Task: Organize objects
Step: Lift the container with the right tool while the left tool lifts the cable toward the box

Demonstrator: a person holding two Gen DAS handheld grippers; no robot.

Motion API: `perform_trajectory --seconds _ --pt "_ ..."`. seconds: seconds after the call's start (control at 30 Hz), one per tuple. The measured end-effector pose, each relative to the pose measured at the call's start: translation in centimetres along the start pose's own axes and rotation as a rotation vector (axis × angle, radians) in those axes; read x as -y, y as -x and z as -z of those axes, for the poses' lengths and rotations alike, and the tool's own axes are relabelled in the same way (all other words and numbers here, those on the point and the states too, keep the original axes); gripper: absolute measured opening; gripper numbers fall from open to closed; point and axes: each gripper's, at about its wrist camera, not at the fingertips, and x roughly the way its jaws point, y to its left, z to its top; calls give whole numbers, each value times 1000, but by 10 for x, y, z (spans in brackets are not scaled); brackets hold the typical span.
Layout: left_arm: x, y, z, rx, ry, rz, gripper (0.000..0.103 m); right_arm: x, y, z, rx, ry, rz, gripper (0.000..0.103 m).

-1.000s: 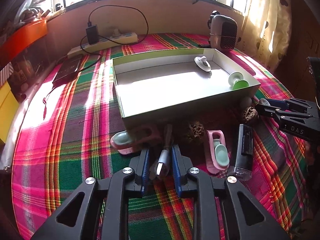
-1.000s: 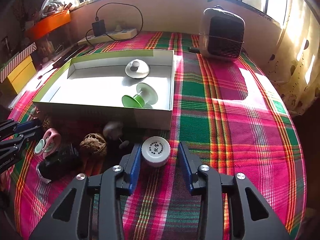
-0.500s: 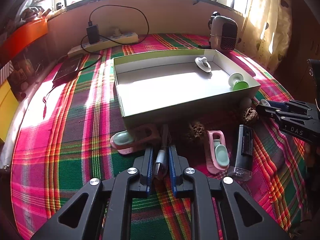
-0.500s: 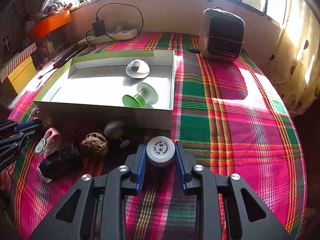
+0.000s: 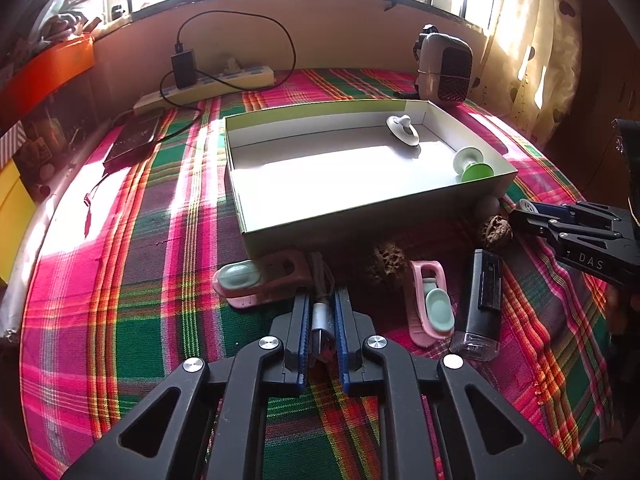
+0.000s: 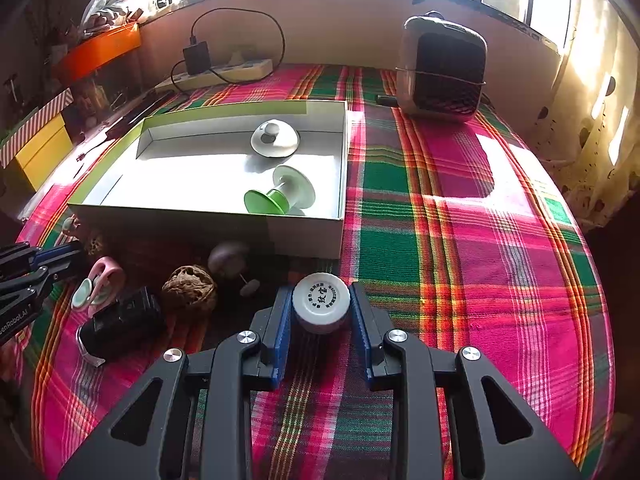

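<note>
Left tongs (image 5: 322, 322) clamp USB plug (image 5: 320, 320): light, rigid, limp cord. Right tongs (image 6: 321, 312) clamp white jar (image 6: 321, 307), box's (image 6: 304, 236) 6 o'clock: smooth, slippery; grip sidewalls.

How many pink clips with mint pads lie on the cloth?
2. One pink clip lies beside the box's near wall; the other pink clip lies beside the black lighter. More may be hidden.
</note>
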Motion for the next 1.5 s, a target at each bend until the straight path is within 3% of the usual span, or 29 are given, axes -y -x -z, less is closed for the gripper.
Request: perform_trajectory --seconds 1.0,1.5 --pt "4 29 1 62 33 38 10 -3 25 1 45 -20 -6 29" --pt "3 49 -25 117 31 30 10 -19 51 -28 117 13 -50 29"
